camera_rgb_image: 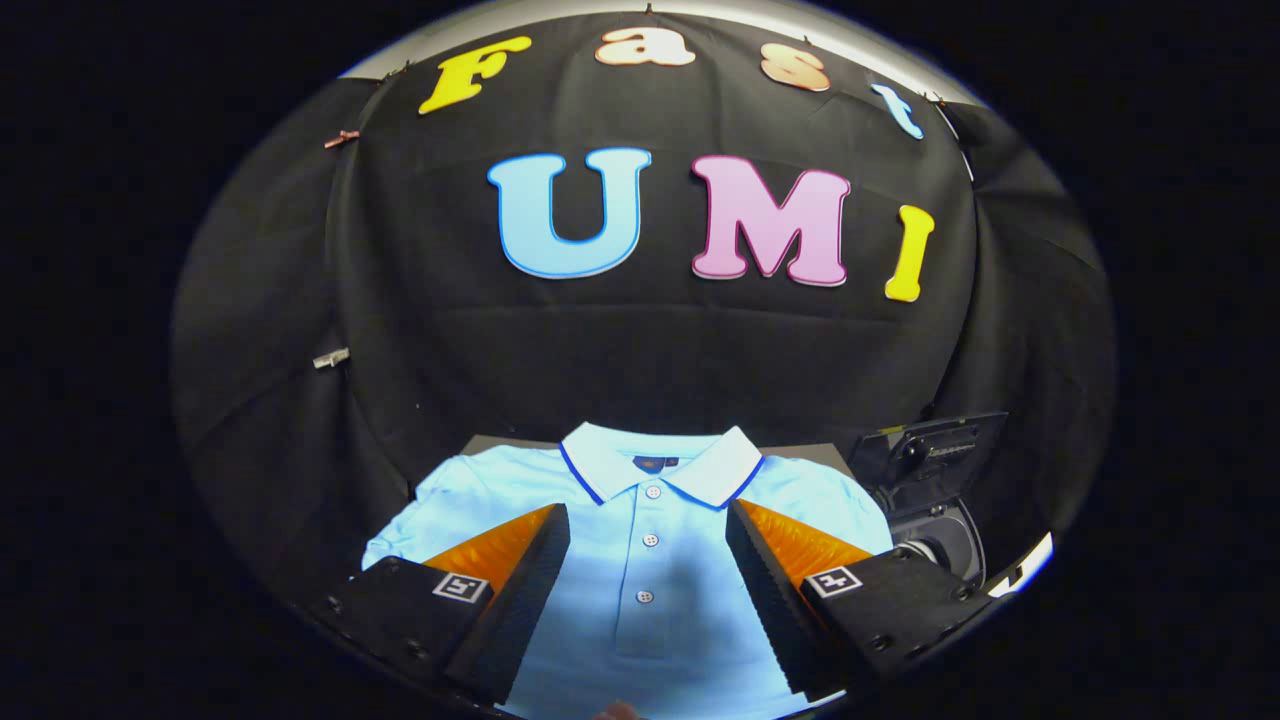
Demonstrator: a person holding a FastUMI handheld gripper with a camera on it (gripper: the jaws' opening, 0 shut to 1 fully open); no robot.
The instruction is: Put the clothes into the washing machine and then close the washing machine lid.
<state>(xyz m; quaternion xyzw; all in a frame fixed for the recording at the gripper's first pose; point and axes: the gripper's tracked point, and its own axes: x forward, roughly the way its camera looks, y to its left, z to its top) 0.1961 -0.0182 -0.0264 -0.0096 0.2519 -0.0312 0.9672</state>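
Gripper [648, 520] fingers spread wide, gripping nothing, held over one light blue polo shirt [650, 600] that lies flat on a dark surface [500, 443]; the placket runs between the fingers, three buttons countable, white collar with blue edging just beyond the tips. Shirt's lower part and both sleeve ends are hidden behind the finger bodies, so the hem can't be made out. One dark machine [935, 500] sits just right of the shirt, partly hidden by the right finger, too murky to tell lid state.
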